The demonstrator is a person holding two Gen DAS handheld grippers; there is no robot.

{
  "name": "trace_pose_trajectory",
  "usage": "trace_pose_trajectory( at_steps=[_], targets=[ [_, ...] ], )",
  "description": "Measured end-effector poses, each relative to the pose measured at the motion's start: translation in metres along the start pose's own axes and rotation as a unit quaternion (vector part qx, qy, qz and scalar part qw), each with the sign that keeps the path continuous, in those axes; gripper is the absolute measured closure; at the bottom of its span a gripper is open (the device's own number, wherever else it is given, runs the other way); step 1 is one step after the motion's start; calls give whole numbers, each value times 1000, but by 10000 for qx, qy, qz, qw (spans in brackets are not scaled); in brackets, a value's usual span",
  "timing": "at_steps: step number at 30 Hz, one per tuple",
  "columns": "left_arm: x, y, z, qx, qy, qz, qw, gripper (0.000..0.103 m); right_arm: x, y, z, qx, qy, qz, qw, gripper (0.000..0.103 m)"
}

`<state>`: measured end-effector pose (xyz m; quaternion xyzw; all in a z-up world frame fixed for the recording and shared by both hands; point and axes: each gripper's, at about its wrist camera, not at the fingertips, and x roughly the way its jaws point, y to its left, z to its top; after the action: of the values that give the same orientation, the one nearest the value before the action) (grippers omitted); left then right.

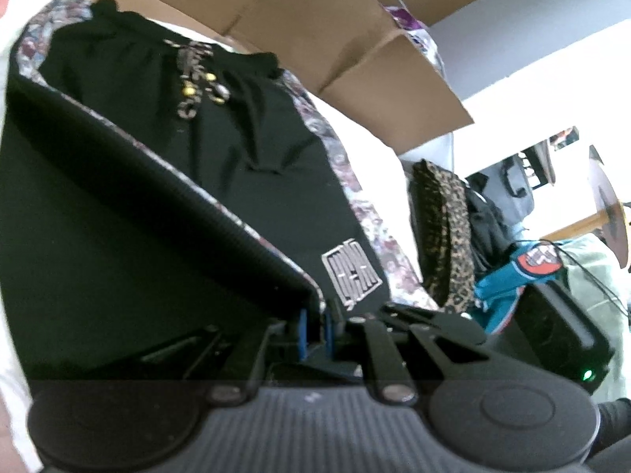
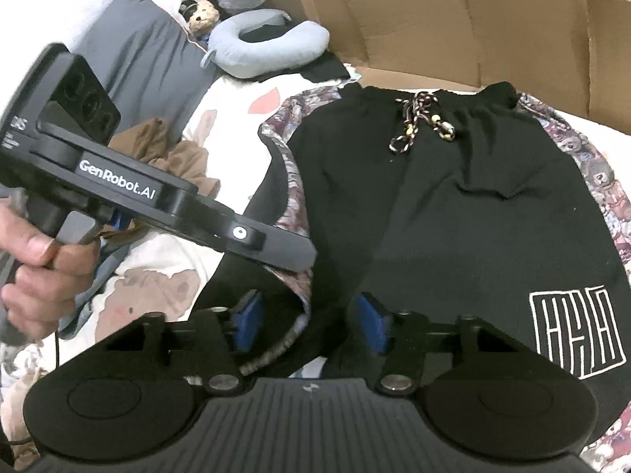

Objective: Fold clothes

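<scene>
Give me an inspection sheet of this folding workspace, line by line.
Surface: bed sheet, pale with prints.
Job's things: black shorts lying flat, drawstring at the waistband, one leg edge lifted.
Clutter: neck pillow, brown garment, leopard-print cloth.
Grippers: left gripper shut on the shorts' leg edge; right gripper part open, hem between its pads, contact unclear.
Cables: thin dark cable.
Surroundings: cardboard box, grey pillow.

Shorts lie on the bed, cardboard box behind.
</scene>
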<state>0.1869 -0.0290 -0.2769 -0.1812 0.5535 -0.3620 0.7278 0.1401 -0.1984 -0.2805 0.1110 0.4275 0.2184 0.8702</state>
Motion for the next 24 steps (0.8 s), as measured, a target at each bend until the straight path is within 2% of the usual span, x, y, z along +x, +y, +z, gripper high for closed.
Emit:
trace_pose_trajectory(
  at_steps=[5,7,8,10,14,17,22,24],
  targets=[
    [18,-16,2,93,117,-238,9996,94,1,-7,2,164,-127,-179,9996,55],
    [23,-20,3,73,110,-312,9994,94,1,-9,2,217,-166,-242,9993,69],
    [25,-21,4,39,108,-360,9993,94,1,-11,1,215,-186,-312,9991,80],
    [30,-22,5,5,119,-413,9991,94,0,-15,0,212,-225,-451,9985,84],
    [35,-27,6,-5,121,-487,9987,94,-2,-24,-3,229,-305,-680,9970,100],
    [33,-29,6,-72,17,-519,9986,93,-7,-30,-6,187,-396,-785,9960,102],
    [17,-26,5,-234,-435,-425,9979,64,-18,-39,-7,315,-451,-858,9948,102],
    [11,-18,4,-293,-497,-303,9979,61,-24,-44,-6,470,-467,-869,9940,102]
  ],
)
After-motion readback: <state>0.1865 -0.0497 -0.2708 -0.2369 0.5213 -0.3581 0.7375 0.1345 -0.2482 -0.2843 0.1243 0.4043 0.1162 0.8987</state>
